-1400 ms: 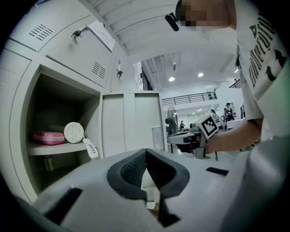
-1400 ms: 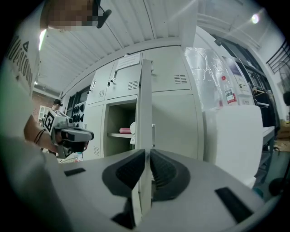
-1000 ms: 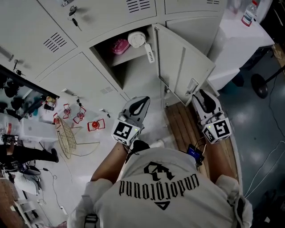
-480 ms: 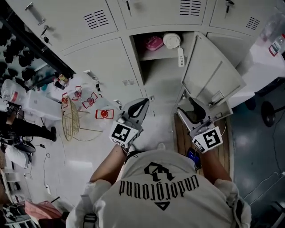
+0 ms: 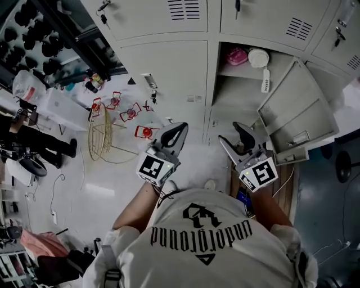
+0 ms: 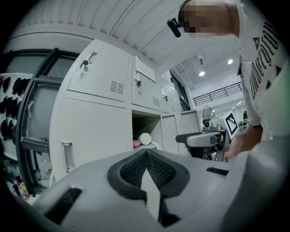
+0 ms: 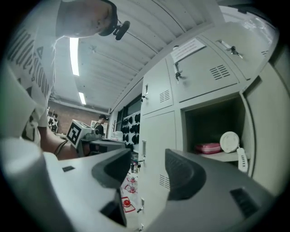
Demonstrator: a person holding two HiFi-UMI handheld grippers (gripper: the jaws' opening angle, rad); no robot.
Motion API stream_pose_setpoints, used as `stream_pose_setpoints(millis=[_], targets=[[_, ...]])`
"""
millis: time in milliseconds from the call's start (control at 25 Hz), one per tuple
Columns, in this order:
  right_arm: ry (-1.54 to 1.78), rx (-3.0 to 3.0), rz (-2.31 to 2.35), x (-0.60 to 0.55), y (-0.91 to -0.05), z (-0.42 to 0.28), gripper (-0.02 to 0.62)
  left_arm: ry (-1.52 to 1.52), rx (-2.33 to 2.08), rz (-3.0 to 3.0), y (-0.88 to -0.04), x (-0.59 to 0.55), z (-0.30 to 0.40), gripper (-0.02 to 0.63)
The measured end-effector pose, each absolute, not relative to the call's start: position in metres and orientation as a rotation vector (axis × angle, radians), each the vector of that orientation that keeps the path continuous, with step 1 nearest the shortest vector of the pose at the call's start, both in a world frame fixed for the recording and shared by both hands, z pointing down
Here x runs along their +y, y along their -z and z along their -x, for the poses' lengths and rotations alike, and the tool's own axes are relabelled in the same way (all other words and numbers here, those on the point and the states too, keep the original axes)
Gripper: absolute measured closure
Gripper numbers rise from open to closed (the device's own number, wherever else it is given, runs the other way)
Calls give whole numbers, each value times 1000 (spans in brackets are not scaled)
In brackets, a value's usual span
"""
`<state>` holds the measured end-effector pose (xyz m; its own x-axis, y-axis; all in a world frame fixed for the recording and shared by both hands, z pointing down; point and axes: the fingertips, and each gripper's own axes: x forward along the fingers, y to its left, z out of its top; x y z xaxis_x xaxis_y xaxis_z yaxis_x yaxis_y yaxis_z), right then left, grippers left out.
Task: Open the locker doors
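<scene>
The grey lockers fill the top of the head view. One lower locker [image 5: 239,95] stands open, its door [image 5: 301,109] swung out to the right; a pink box [image 7: 208,148] and a white round thing [image 7: 229,141] lie on its shelf. To its left is a closed locker door [image 5: 169,76] with a handle [image 5: 149,83]. My left gripper [image 5: 181,128] is shut and empty, pointing at that closed door [image 6: 90,131]. My right gripper [image 5: 233,135] has just been opening; it stands open with nothing between its jaws, facing the closed door's handle [image 7: 144,148], clear of the open door.
Small red holders [image 5: 143,132] and a wire frame [image 5: 104,138] lie on the floor at the left. A dark rack of black items [image 5: 53,34] stands at the far left. A wooden platform [image 5: 281,188] lies under the open door. Upper lockers [image 5: 169,14] are closed.
Both grippers have moved left, away from the open door and toward the closed locker. The right gripper's jaws have spread apart. The open door stays swung out.
</scene>
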<state>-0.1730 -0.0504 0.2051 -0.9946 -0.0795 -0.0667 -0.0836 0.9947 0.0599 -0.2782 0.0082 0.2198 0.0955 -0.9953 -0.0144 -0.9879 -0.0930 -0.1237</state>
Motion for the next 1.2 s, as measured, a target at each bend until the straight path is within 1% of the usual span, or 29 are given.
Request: stream_pose_setpoints(millis=[280, 640, 960, 1200], targets=[[-100, 3084, 58, -3, -204, 244, 354, 16, 2115, 2239, -211, 58, 337, 598], [-113, 3084, 91, 62, -202, 332, 354, 14, 2060, 2247, -207, 125, 413, 598], [-124, 3097, 158, 98, -207, 382, 354, 40, 2011, 2277, -206, 171, 462, 598], [-143, 3104, 169, 106, -208, 405, 354, 33, 2036, 2267, -215, 190, 488, 598]])
